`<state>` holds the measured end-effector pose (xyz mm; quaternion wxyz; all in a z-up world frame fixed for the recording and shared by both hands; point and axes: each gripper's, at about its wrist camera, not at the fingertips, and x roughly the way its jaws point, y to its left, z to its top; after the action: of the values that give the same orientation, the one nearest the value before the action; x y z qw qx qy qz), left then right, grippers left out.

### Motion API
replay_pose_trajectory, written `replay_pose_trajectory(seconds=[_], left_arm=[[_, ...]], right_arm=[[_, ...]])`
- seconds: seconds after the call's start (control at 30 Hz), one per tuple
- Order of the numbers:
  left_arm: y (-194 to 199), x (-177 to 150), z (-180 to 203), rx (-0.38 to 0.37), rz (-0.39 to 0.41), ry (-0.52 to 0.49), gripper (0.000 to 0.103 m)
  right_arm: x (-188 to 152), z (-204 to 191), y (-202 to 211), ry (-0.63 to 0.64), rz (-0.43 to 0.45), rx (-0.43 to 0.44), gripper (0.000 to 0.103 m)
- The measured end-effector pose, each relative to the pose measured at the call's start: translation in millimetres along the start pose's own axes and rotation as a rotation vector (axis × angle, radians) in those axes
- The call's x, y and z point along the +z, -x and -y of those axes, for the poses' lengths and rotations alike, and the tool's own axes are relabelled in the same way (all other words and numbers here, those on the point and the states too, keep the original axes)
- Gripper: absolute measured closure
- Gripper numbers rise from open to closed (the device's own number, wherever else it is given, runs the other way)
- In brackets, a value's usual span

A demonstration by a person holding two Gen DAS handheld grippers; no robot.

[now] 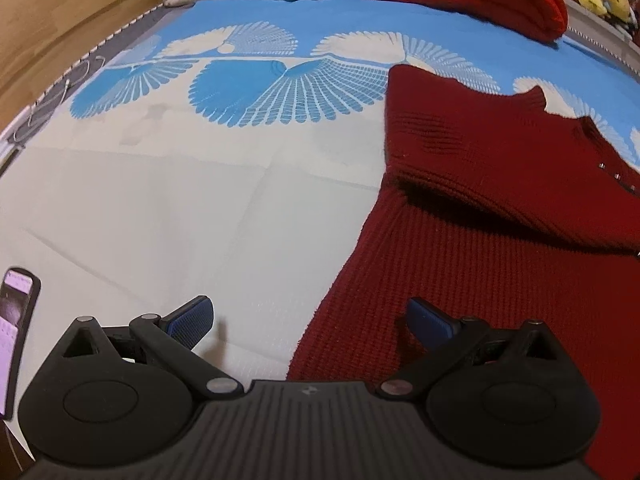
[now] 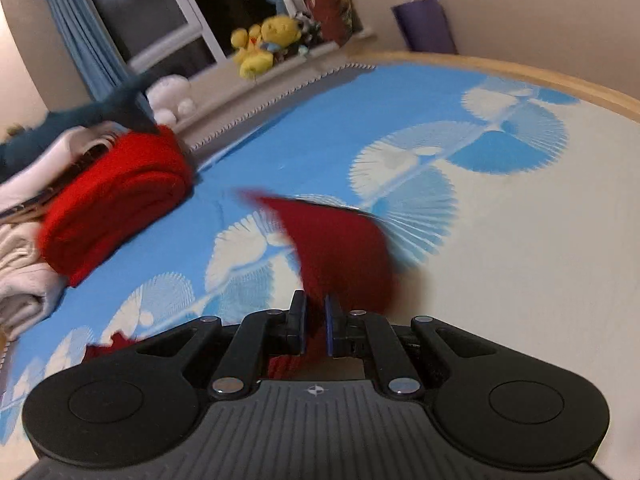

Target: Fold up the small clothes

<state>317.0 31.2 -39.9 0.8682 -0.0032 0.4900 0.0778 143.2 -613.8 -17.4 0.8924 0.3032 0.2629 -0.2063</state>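
Between my right jaws (image 2: 315, 322) hangs a pinched sweater (image 1: 500, 208) corner, lifted off the bed (image 1: 160, 200). My left jaws (image 1: 308, 320), spread wide and empty, straddle its near-left edge; its body runs ahead and rightward.

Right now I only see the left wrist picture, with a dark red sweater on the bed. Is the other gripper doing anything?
Observer: Yes. The right gripper is shut on a piece of the dark red sweater, lifting it off the bed sheet.
Operator: My gripper looks wide open. Is it touching the sweater?
Observer: I cannot tell from the right view; your left gripper does not show there.
Operator: What's behind the bed?
Observer: Yellow plush toys sit on a ledge by a dark window.
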Motion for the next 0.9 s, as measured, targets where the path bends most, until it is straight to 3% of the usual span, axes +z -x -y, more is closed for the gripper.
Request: replay_pose_trajectory(seconds=[0.07, 0.13, 0.17, 0.2, 0.27, 0.3, 0.33, 0.47, 0.53, 0.63, 0.77, 0.8, 0.9], left_arm=[[0, -1, 0, -0.012, -0.010, 0.018, 0.000], [-1, -1, 1, -0.021, -0.024, 0.025, 0.000], [-2, -2, 3, -0.021, -0.027, 0.025, 0.000], [-2, -3, 4, -0.017, -0.028, 0.026, 0.000], [-3, -3, 6, -0.008, -0.027, 0.025, 0.000], [-4, -3, 7, -0.007, -0.029, 0.024, 0.000], [-5, -2, 9, -0.008, -0.032, 0.023, 0.000], [-9, -1, 14, -0.006, -0.037, 0.021, 0.000], [-11, 0, 15, -0.008, -0.039, 0.012, 0.000], [-12, 1, 14, -0.005, -0.040, 0.009, 0.000], [-11, 2, 10, -0.011, -0.039, 0.025, 0.000], [-11, 2, 10, -0.016, -0.039, 0.023, 0.000], [-9, 1, 10, -0.014, -0.036, 0.013, 0.000]], right_arm=[[-31, 59, 9, -0.140, -0.052, -0.148, 0.089], [-57, 116, 13, -0.341, -0.108, -0.327, 0.079], [-64, 132, 19, -0.411, -0.087, -0.337, 0.080], [-68, 138, 26, -0.446, -0.042, -0.294, 0.080], [-59, 129, 32, -0.422, 0.015, -0.276, 0.059], [-52, 118, 31, -0.379, 0.041, -0.260, 0.047], [-41, 100, 27, -0.316, 0.058, -0.223, 0.041], [-13, 24, -3, -0.096, 0.058, -0.076, 0.028], [-12, -17, -22, 0.050, 0.020, -0.056, 0.022], [-36, -75, -50, 0.324, 0.030, -0.161, 0.020], [-84, -110, -68, 0.600, 0.000, -0.185, 0.015], [-94, -115, -71, 0.652, -0.015, -0.225, 0.015], [-111, -119, -97, 0.782, 0.008, -0.475, 0.020]])
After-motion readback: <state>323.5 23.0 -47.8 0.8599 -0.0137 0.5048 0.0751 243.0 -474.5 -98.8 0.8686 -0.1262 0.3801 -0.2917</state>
